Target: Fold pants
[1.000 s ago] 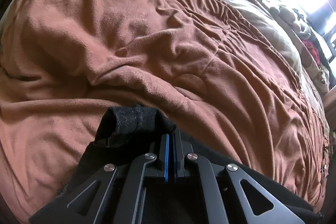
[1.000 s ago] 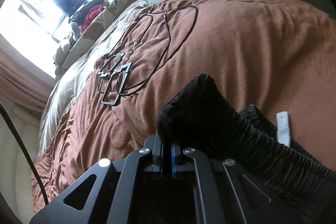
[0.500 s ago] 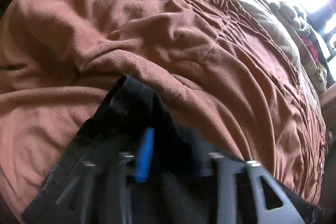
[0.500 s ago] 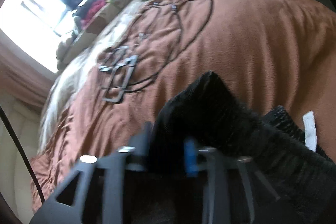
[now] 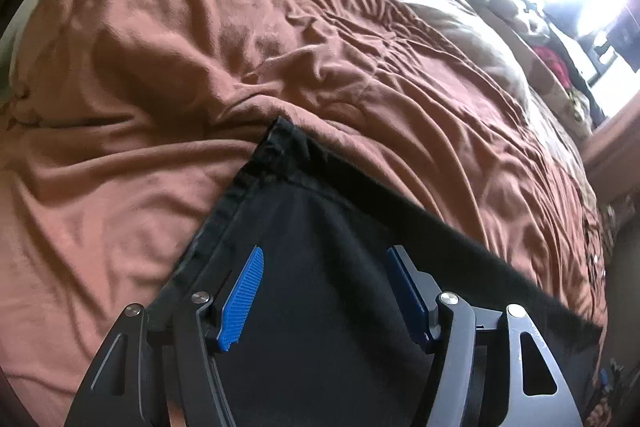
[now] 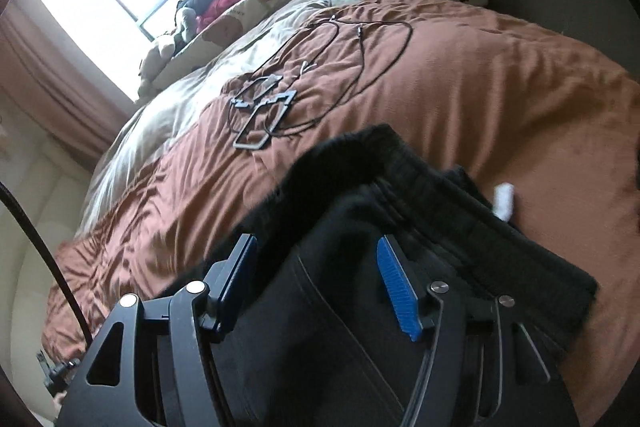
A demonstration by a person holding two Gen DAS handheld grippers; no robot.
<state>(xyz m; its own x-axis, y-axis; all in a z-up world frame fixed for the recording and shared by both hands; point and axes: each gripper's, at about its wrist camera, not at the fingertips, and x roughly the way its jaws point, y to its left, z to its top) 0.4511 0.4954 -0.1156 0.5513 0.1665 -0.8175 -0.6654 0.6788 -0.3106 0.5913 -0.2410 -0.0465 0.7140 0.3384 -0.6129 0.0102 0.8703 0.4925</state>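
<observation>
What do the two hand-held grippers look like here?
Both alike: the left hand-held gripper and right hand-held gripper have black angular linkage arms with triangular cutouts, silver pivot screws, and ribbed blue pads on the fingers.

Our left gripper (image 5: 324, 293) and right gripper (image 6: 316, 281), matte black linkage arms with triangular cut-outs, silver screw heads, ribbed blue pads (image 5: 242, 297) inside our fingers
</observation>
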